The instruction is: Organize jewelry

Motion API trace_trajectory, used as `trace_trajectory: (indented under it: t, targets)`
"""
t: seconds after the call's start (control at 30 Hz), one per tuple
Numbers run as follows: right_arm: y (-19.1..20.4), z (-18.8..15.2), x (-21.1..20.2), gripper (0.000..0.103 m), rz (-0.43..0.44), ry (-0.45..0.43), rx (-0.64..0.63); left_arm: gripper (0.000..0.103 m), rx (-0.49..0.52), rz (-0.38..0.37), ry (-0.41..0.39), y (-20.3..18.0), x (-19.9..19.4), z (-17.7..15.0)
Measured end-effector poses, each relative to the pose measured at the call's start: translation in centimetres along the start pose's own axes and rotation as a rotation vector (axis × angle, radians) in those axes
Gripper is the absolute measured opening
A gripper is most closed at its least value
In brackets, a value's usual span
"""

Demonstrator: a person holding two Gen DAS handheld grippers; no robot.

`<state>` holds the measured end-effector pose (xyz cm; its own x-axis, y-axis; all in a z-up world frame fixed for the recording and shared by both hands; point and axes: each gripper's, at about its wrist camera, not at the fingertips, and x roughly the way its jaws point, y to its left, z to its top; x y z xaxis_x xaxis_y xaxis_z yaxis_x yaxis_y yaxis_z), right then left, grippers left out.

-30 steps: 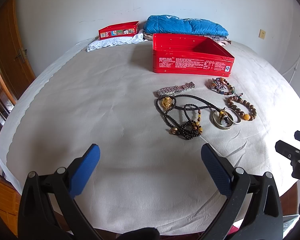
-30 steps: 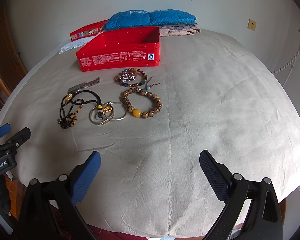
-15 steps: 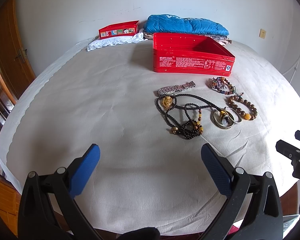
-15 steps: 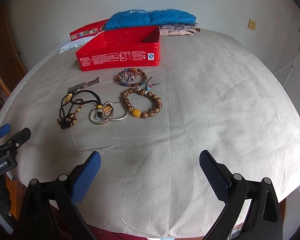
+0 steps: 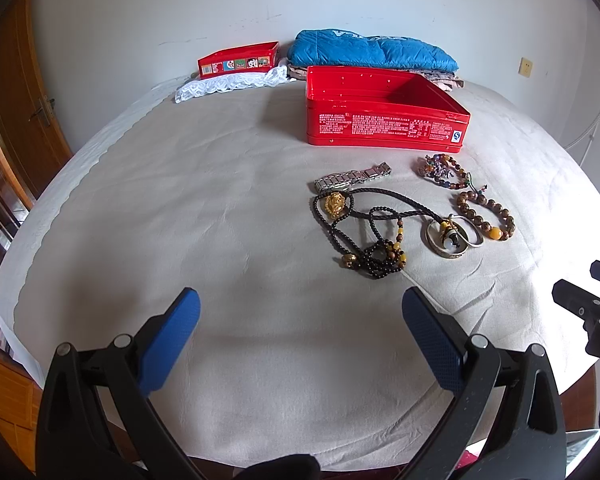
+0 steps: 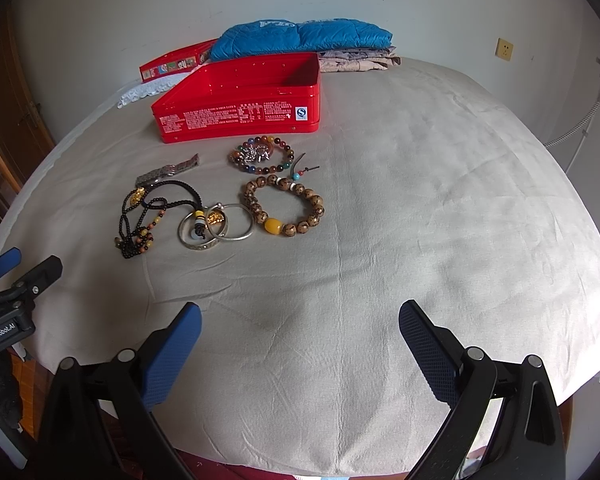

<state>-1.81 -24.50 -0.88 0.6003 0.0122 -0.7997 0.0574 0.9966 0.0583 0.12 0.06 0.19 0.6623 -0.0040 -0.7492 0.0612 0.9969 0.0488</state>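
An open red tin box (image 5: 384, 120) (image 6: 240, 110) stands on the cloth-covered table. In front of it lies jewelry: a metal watch band (image 5: 352, 179) (image 6: 168, 171), a black bead necklace with a gold pendant (image 5: 360, 232) (image 6: 144, 216), silver bangles (image 5: 452, 236) (image 6: 220, 228), a brown bead bracelet with an amber bead (image 5: 486, 214) (image 6: 284, 206) and a multicolour bead bracelet (image 5: 442, 170) (image 6: 262, 156). My left gripper (image 5: 300, 316) is open and empty, well short of the jewelry. My right gripper (image 6: 300, 320) is open and empty near the front edge.
A red tin lid (image 5: 238, 60) rests on white lace (image 5: 228, 84) at the back. Folded blue clothing (image 5: 372, 50) (image 6: 300, 36) lies behind the box. A wooden door (image 5: 16, 92) stands at the left. The table edge (image 5: 260, 460) runs close below both grippers.
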Motion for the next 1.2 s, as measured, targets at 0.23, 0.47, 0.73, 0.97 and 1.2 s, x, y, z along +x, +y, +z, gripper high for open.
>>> trace_trajectory:
  t: [0.23, 0.47, 0.73, 0.97, 1.2]
  targets:
    - [0.0, -0.1, 0.0, 0.099, 0.001, 0.000, 0.000, 0.100, 0.000, 0.000, -0.001, 0.0, 0.0, 0.0]
    - [0.0, -0.1, 0.0, 0.099, 0.002, 0.000, 0.000, 0.100, -0.001, 0.000, 0.000, 0.2, 0.0, 0.2]
    - [0.0, 0.0, 0.1, 0.099, 0.003, 0.002, 0.001, 0.100, 0.004, 0.002, 0.003, 0.4, 0.2, 0.1]
    - [0.0, 0.0, 0.3, 0.099, 0.015, 0.003, 0.000, 0.100, -0.010, -0.010, 0.004, 1.0, 0.6, -0.3]
    - [-0.9, 0.6, 1.3, 0.099, 0.066, 0.043, 0.018, 0.100, -0.027, -0.105, 0.098, 1.0, 1.9, 0.5]
